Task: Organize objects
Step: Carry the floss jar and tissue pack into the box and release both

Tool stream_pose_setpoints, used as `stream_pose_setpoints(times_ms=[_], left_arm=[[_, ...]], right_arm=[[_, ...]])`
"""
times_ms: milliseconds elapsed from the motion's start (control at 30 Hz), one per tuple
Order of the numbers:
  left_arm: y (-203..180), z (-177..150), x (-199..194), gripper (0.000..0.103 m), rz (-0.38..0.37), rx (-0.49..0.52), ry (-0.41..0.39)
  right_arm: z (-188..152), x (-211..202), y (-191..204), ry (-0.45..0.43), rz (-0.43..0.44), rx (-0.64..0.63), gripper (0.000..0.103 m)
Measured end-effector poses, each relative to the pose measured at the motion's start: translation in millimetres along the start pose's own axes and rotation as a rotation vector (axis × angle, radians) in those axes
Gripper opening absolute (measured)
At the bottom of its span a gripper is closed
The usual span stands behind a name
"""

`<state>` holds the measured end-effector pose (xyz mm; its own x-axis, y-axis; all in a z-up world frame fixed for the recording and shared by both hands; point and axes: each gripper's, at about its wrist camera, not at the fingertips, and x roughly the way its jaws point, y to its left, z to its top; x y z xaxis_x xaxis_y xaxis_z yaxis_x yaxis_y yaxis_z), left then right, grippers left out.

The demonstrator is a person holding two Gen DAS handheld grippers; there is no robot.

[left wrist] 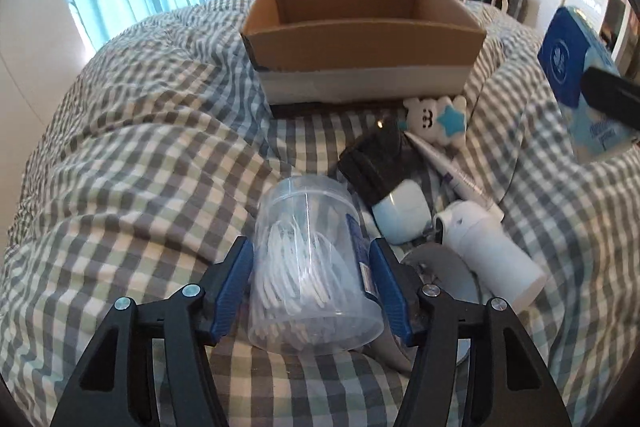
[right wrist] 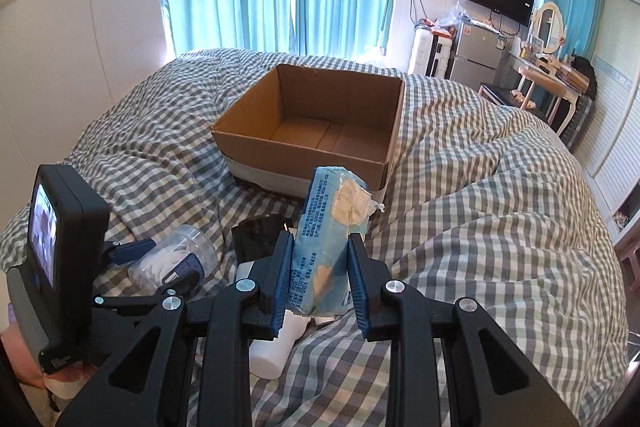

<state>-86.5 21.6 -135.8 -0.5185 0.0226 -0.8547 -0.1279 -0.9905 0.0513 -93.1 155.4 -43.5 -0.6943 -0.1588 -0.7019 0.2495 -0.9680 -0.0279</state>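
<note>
My left gripper (left wrist: 312, 251) is shut on a clear plastic jar of white floss picks (left wrist: 312, 267), held just above the checked bedspread; the jar also shows in the right wrist view (right wrist: 176, 259). My right gripper (right wrist: 320, 247) is shut on a blue tissue pack (right wrist: 332, 227) with a torn top, held upright in the air; it also shows in the left wrist view (left wrist: 580, 79). An open empty cardboard box (left wrist: 360, 43) sits on the bed ahead (right wrist: 304, 155).
On the bed to the right of the jar lie a black-capped white bottle (left wrist: 384, 179), a white bear toy with a blue star (left wrist: 436, 119), a tube (left wrist: 452, 171), and a white cylinder bottle (left wrist: 492, 251). A round grey disc (left wrist: 440, 275) lies beneath.
</note>
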Motion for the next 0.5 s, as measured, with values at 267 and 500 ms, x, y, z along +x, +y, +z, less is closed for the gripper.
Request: stream_pose_setpoints(times_ms=[267,500], left_arm=[[5.8,-2.9,-5.4,0.062,-0.007,-0.04,-0.024],[8.1,38.1,-52.5,0.062,-0.02,-0.033,-0.17]], right_arm=[[-2.3,1.0,2.2,-0.01,0.009,0.0,0.026],[11.4,0.3,-3.0,-0.024,0.024,-0.004,0.026]])
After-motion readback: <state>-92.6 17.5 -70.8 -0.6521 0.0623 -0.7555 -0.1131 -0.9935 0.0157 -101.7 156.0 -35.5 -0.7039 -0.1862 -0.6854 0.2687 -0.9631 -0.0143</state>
